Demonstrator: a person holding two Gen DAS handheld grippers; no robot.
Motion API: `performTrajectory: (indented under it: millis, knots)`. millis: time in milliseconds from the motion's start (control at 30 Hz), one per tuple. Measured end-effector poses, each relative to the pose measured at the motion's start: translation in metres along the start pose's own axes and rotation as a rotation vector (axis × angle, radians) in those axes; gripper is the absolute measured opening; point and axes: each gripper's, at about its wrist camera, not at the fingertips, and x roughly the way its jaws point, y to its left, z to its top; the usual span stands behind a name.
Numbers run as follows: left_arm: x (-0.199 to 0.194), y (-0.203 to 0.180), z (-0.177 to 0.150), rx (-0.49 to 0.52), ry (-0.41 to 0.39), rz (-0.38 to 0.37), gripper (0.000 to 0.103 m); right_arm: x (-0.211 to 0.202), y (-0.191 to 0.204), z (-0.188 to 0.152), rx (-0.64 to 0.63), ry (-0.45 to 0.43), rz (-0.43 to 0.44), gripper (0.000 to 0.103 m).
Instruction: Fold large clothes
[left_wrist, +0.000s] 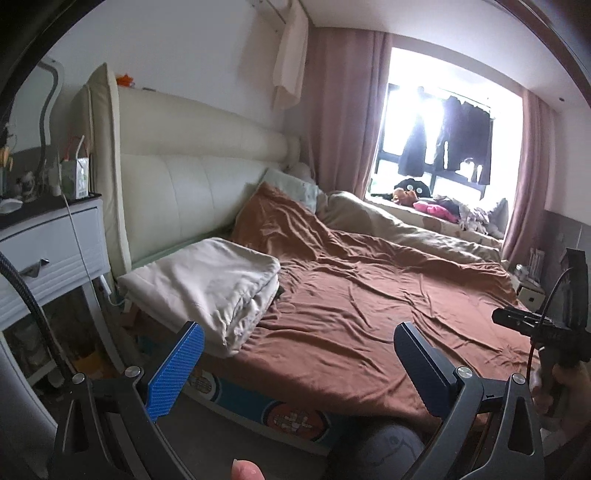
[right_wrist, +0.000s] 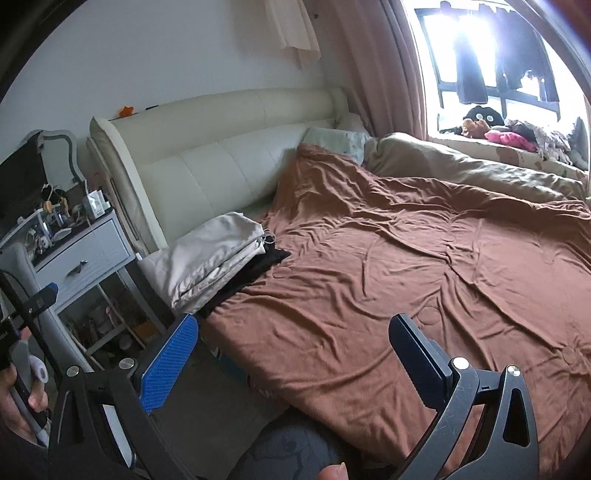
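Note:
A folded cream-white cloth stack (left_wrist: 207, 288) lies at the near left corner of the bed, by the headboard; it also shows in the right wrist view (right_wrist: 210, 262), resting on a folded black garment (right_wrist: 266, 264). A rumpled brown sheet (left_wrist: 369, 295) covers the bed (right_wrist: 406, 258). My left gripper (left_wrist: 295, 354) is open and empty, held above the bed's near edge. My right gripper (right_wrist: 295, 347) is open and empty, also over the near edge; its body shows at the right of the left wrist view (left_wrist: 532, 325).
A white nightstand (left_wrist: 48, 251) with clutter stands left of the bed. A cream padded headboard (left_wrist: 192, 177) is behind. A beige duvet (right_wrist: 480, 173) lies along the far side. Clothes and toys sit on the window sill (right_wrist: 517, 140). Pink curtains (left_wrist: 343, 110) hang by the window.

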Motion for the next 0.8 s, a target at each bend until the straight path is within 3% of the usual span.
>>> performTrajectory:
  millis: [200, 500, 800]
  knots:
    - [-0.012, -0.019, -0.02, 0.019, 0.049, -0.034, 0.103, -0.025, 0.005, -0.022, -0.021, -0.007, -0.024, 0.103]
    - [-0.024, -0.037, -0.055, -0.005, 0.054, -0.07, 0.103, -0.058, 0.011, -0.049, -0.047, -0.041, -0.043, 0.103]
    - [-0.024, -0.04, -0.065, -0.003, 0.04, -0.056, 0.103, -0.055, -0.003, -0.075, -0.031, -0.005, -0.041, 0.103]
